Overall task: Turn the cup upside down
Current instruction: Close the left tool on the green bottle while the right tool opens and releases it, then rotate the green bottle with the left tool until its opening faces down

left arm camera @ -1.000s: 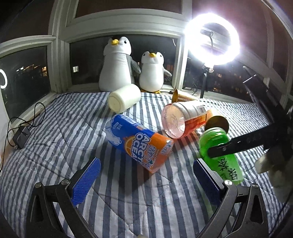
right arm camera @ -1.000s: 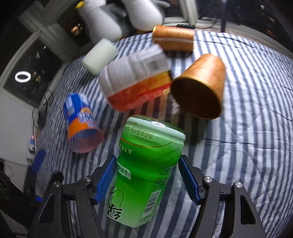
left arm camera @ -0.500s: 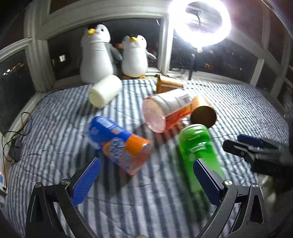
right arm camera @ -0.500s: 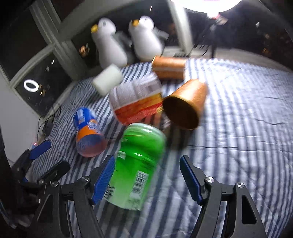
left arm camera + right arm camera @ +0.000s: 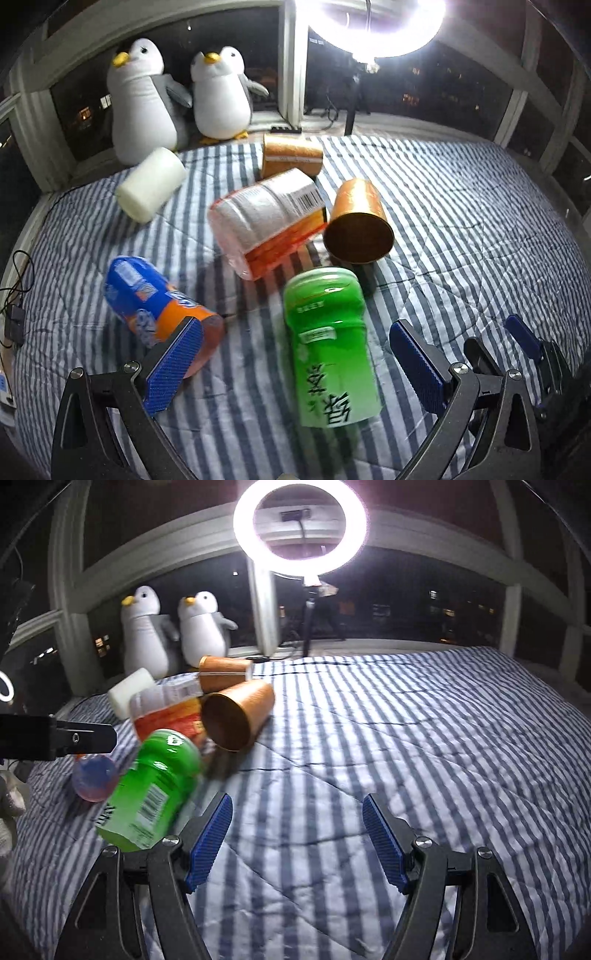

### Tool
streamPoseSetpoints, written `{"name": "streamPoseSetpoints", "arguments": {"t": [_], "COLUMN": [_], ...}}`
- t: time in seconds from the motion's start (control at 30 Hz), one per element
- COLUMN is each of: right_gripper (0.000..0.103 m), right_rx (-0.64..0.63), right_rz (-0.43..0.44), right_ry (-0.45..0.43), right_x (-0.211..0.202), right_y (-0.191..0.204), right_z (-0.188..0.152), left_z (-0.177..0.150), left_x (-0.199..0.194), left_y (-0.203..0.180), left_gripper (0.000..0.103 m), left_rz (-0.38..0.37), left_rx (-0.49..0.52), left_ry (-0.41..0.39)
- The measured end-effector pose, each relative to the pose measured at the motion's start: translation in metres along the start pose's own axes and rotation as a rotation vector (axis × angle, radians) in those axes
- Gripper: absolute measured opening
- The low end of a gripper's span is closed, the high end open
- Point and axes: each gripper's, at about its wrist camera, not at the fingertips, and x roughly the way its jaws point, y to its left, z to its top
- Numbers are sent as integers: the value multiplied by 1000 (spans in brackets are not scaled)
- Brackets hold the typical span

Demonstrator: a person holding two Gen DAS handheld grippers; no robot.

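My left tool (image 5: 295, 363) is spread wide and holds nothing; the green cup (image 5: 330, 341) lies on its side on the striped bed cover (image 5: 480, 229) between its blue pads (image 5: 173, 363), touching neither, its printed end toward me. My right tool (image 5: 297, 840) is also wide apart and empty, with bare striped cover between its pads (image 5: 384, 843); from that side the green cup (image 5: 153, 788) sits just left of the left pad, tilted and a little blurred. Just beyond the green cup a brown cup (image 5: 358, 223) lies on its side with its open mouth facing me, and touching its left flank is a white and orange cup (image 5: 267, 219), also lying down. A blue and orange cup (image 5: 155, 306) lies to the left, partly behind my left pad. Farther back are a second brown cup (image 5: 291, 155) and a white cup (image 5: 151, 184), both on their sides. Two plush penguins (image 5: 177, 96) stand at the window, and a ring light (image 5: 301, 520) glares above.
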Motion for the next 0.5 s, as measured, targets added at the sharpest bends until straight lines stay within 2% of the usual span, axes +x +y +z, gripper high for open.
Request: {"name": "streamPoseSetpoints", "arguments": {"t": [0.2,0.5], "right_gripper": [70,70], "right_rx": [1,-41], "right_rz": [-23,-40], "right_ry": [-10,-20], "right_x": [-3,-2], "right_y": [-6,4], "right_z": [-7,-12], "left_z": [7,18], "left_x": [23,57], "left_y": [-19,-18], "left_gripper": [102,101], "left_rz": [19,-14], "left_rx": [60,29], "left_ry": [92,245]}}
